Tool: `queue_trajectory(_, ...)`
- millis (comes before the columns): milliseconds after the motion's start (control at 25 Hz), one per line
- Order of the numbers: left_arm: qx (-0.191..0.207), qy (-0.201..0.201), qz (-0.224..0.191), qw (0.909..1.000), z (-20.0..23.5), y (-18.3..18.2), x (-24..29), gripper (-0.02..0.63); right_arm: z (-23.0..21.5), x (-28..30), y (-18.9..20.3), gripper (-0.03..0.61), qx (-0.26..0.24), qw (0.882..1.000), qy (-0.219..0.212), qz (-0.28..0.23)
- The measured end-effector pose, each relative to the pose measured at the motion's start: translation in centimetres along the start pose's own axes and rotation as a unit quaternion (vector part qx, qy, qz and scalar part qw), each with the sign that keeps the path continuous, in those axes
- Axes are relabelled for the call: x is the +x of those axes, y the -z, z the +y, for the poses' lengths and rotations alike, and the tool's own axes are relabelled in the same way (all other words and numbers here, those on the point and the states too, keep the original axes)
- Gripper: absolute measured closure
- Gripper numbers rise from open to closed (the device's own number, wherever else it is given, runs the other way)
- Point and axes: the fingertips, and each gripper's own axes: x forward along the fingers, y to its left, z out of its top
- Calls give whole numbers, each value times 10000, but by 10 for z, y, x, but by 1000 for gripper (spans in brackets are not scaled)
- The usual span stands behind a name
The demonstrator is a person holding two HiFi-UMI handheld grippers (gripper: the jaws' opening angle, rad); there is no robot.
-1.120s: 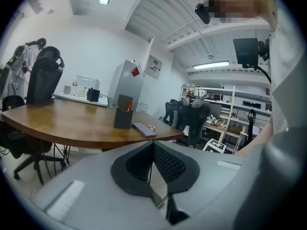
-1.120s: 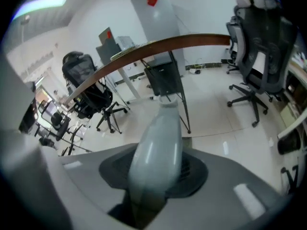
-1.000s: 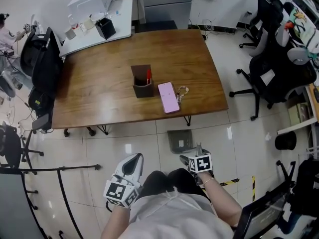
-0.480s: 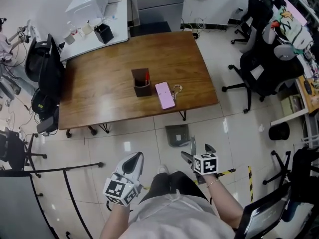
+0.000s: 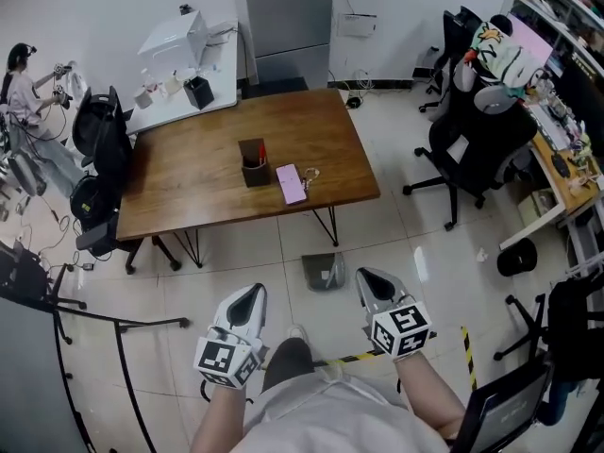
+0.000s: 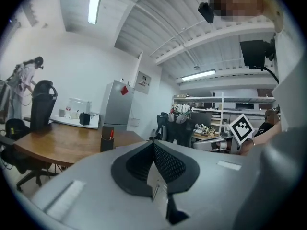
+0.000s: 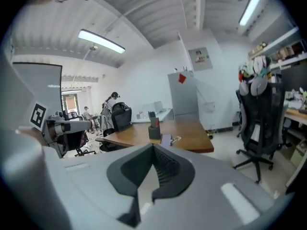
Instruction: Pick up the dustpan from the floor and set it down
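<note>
The grey dustpan (image 5: 324, 272) lies flat on the tiled floor, just in front of the wooden table (image 5: 189, 192). My right gripper (image 5: 370, 279) is held above the floor to the right of the dustpan and apart from it; its jaws have just closed, with nothing between them. My left gripper (image 5: 249, 296) hangs to the dustpan's left, also shut and empty. Both gripper views look level across the room: the left gripper (image 6: 154, 145) and right gripper (image 7: 153, 150) show closed pads, and the dustpan is hidden below them.
On the table stand a brown pen holder (image 5: 252, 163) and a pink phone (image 5: 290, 183). Black office chairs (image 5: 467, 130) stand at the right, another chair (image 5: 99, 140) at the left. Black-and-yellow tape (image 5: 359, 355) marks the floor by my feet. A person (image 5: 24, 74) stands far left.
The right gripper was open at the dustpan's handle; now it is shut, empty and raised away from it. Both grippers and the head camera rose, so the room looks farther away.
</note>
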Motion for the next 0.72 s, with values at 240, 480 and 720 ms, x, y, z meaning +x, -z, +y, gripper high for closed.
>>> queue_trajectory(240, 114, -29, -189, 9998, -84, 2, -40, 598, 50, -91, -30, 577, -679, 9949, -336, -659)
queue_trajectory(480, 319, 186, -187, 9991, -137, -3, -69, 598, 99, -136, -25, 577, -655, 9918, -778, -778)
queue_trajectory(720, 301, 207, -118, 9993, -140, -2, -96, 598, 145, -161, -21, 577, -642, 9892, -1031, -818)
